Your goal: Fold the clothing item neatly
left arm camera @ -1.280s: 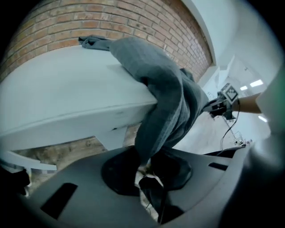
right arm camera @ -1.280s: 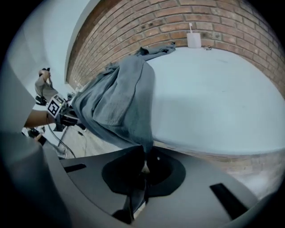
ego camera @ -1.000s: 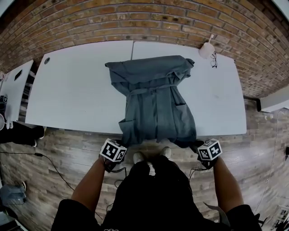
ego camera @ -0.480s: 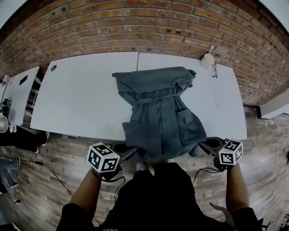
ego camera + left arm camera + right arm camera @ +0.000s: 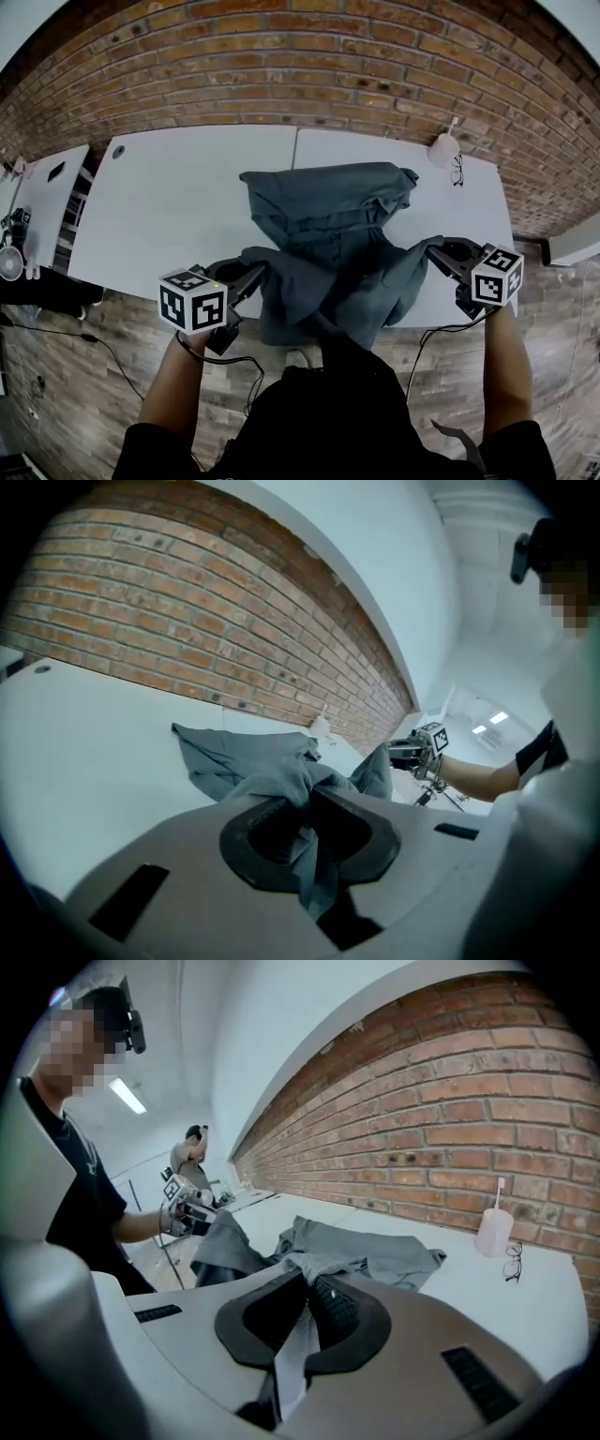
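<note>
left gripper: jaws clenched on garment's near-left corner | garment: far half on worktop, near half held up, sagging between grippers, likely for folding over | right gripper: jaws clenched on near-right corner

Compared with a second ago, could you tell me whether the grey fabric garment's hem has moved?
Yes. Clamped by the left gripper and right gripper, the hem rose from below the near edge of the white table to over its top.
</note>
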{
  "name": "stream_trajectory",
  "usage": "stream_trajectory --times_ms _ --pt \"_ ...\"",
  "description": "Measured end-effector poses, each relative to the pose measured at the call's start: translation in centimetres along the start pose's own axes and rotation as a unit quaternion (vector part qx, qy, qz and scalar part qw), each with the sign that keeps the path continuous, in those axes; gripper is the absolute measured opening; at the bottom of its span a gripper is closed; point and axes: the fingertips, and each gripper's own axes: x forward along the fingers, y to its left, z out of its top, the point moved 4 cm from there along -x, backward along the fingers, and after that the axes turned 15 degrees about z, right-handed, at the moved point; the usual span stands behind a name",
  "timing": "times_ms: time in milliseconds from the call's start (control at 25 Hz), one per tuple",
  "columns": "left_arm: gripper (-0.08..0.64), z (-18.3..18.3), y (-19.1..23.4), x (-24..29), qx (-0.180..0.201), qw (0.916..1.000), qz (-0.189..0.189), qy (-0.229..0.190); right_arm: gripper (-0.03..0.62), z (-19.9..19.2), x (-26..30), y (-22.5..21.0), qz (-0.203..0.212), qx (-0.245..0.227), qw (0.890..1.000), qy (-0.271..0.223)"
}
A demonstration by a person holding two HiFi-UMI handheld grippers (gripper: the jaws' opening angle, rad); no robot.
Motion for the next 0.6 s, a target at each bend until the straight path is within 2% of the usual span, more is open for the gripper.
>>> stream_trajectory --times_ms 120,240,400,520,560,600 --pt "0.029 1.6 2.5 2.5 -0.012 0.9982 0.058 0.015 0.012 1.3 1.2 -5.7 -0.018 0.02 1.0 0.006" --pt "0.029 3.1 4.8 5.5 -0.027 0.994 0.102 0.029 0.012 1.5 2.8 -11.6 -0.05 0.06 0.997 0.014" --pt "0.031 3.3 8.3 10.0 -0.035 0.9827 0.168 0.069 0.012 0.3 5.1 -17.7 -0.093 0.108 0.989 0.029" --pt "0.033 2.1 10.0 12.5 -0.039 0.9773 0.181 0.103 0.015 -1.5 6.8 -19.5 -0.088 0.134 0.986 0.055" --pt "0.063 1.7 10.3 12.8 -0.041 0.9774 0.178 0.106 0.032 -2.2 7.1 -19.7 -0.084 0.137 0.985 0.067" --pt "0.123 1.3 10.6 13.0 -0.041 0.9775 0.177 0.107 0.083 -2.8 7.2 -19.9 -0.084 0.137 0.984 0.08"
